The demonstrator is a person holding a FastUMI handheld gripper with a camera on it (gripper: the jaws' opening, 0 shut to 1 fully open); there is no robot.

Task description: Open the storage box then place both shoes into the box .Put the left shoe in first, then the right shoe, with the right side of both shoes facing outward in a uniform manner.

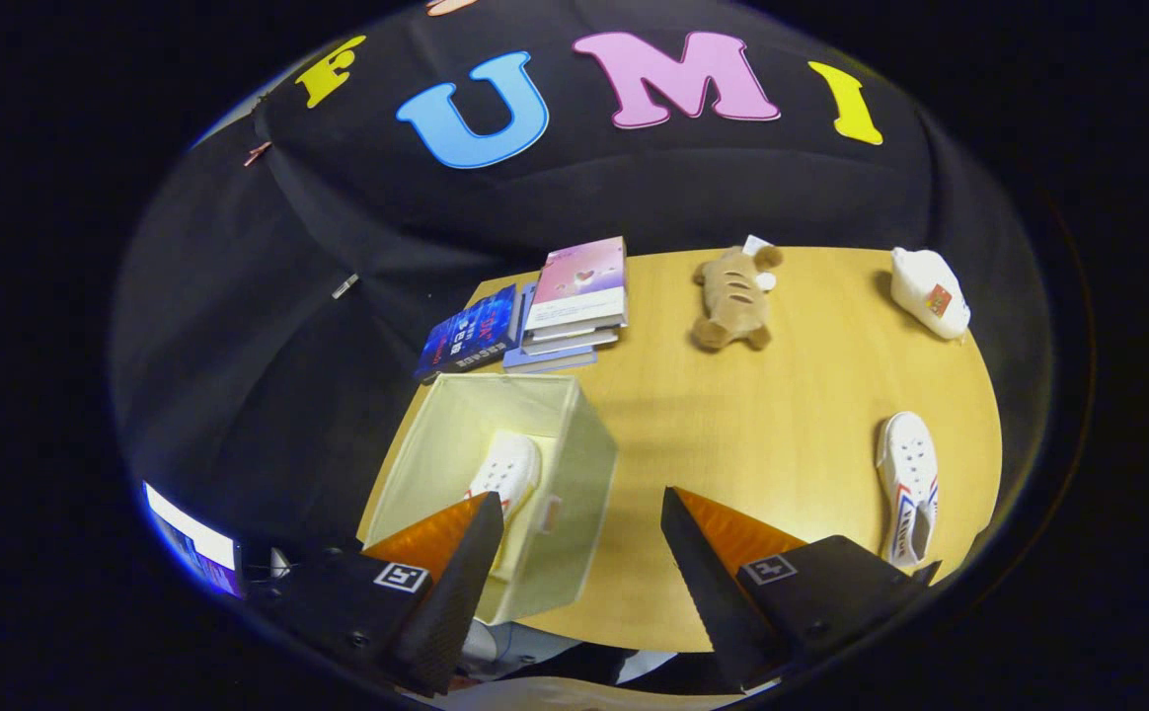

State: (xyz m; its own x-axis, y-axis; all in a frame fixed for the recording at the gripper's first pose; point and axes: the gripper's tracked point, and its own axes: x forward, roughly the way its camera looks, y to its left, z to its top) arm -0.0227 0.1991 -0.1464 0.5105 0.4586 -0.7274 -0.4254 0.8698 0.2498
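Note:
An open cream fabric storage box (574,464) stands on the wooden table (762,415), just ahead of the left finger. One white shoe (505,472) lies inside it, toe pointing away, partly hidden behind that finger. A second white shoe (910,484) with red and blue stripes lies on the table beyond and to the right of the right finger, toe away. My gripper (582,528) hangs above the table's near edge, open, with nothing between its fingers; the box's right wall shows in the gap.
A stack of books (574,301) and a blue book (471,336) lie beyond the box. A brown plush toy (732,296) sits at the far middle and a white plush (930,291) at the far right. Bare tabletop lies between box and second shoe.

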